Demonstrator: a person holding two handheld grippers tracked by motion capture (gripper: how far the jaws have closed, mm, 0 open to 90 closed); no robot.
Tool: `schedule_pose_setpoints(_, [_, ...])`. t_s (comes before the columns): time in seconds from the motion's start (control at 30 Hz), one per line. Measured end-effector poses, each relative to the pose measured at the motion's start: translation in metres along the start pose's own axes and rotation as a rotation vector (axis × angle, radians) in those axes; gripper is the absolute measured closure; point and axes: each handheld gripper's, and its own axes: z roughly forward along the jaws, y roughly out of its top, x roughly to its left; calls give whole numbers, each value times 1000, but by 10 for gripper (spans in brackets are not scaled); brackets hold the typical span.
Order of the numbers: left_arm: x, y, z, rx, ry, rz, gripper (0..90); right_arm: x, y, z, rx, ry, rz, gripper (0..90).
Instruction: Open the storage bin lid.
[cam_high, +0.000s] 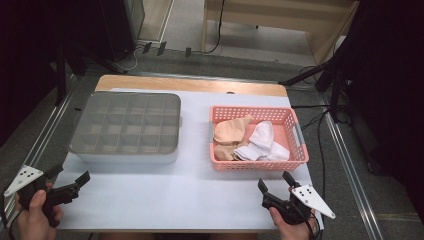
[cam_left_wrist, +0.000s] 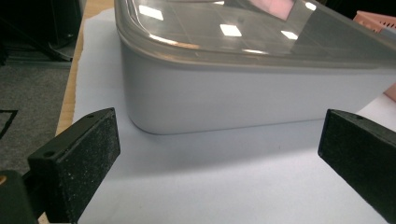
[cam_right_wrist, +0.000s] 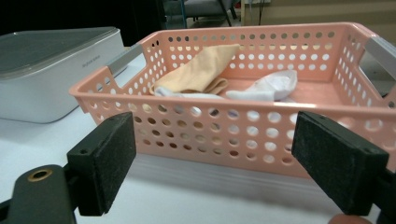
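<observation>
A grey lidded box (cam_high: 126, 128) divided into several compartments sits on the left of the white table cover. To its right stands a pink perforated basket (cam_high: 257, 164) with a beige sock (cam_high: 231, 131) and white socks (cam_high: 262, 142) inside. My left gripper (cam_high: 67, 181) is open near the table's front left corner, just short of the box (cam_left_wrist: 243, 98). My right gripper (cam_high: 275, 182) is open in front of the basket (cam_right_wrist: 243, 135), with nothing between its jaws. The beige sock (cam_right_wrist: 201, 72) and a white sock (cam_right_wrist: 271, 86) lie on the basket floor.
The white cover (cam_high: 185, 195) spans the table between the grippers. Bare wood (cam_high: 190, 85) shows along the far edge. Cables and stand legs (cam_high: 320, 75) lie on the floor beyond and to the right.
</observation>
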Motion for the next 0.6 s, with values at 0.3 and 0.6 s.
schedule_pose_setpoints(0.3, [-5, 6, 2, 23, -2, 2, 0, 30, 7, 14, 19, 37, -40, 153])
schedule_pose_setpoints(0.6, [-7, 18, 1, 15, -19, -4, 0, 53, 13, 32, 86, 118, -26, 152])
